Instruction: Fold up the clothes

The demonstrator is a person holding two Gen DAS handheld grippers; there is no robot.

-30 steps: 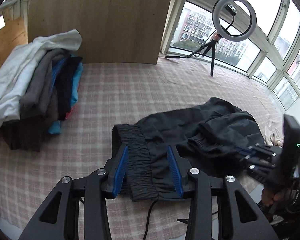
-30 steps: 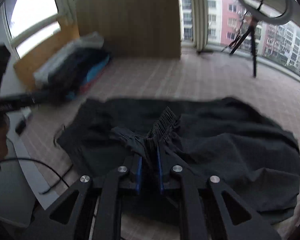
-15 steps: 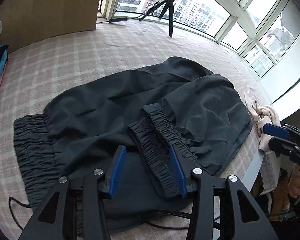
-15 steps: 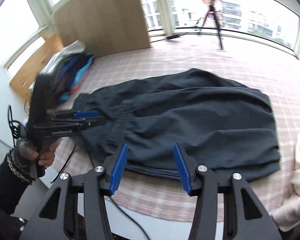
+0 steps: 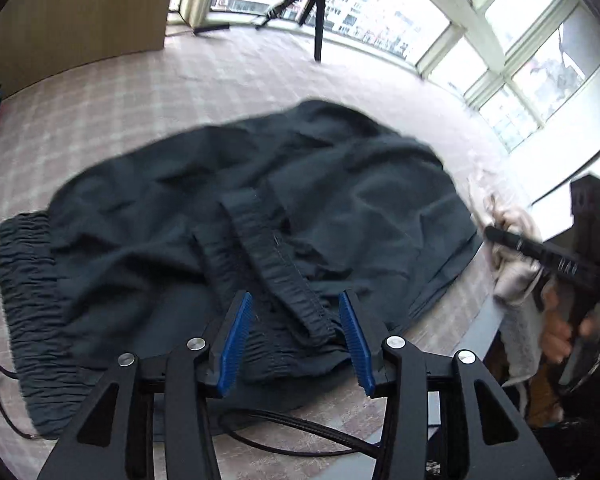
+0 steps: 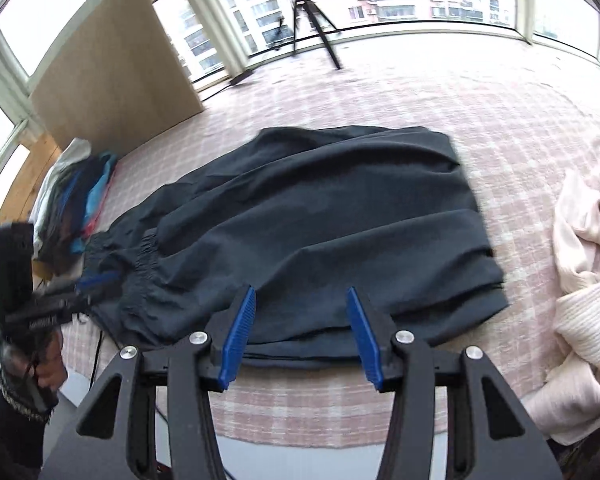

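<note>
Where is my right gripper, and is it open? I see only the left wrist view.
Observer: The right gripper is open and holds nothing; it points at the near edge of the dark trousers.
Operator: What lies beyond the waistband side?
Observer: A stack of clothes, white on top, beside a wooden board.
Operator: And on the other side?
Observer: A cream garment, crumpled, apart from the trousers.

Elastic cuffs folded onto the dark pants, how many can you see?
2. Both elastic cuffs lie side by side on the dark pants, just ahead of the open left gripper: one nearer the middle, the other to its left. Folds may hide more.
</note>
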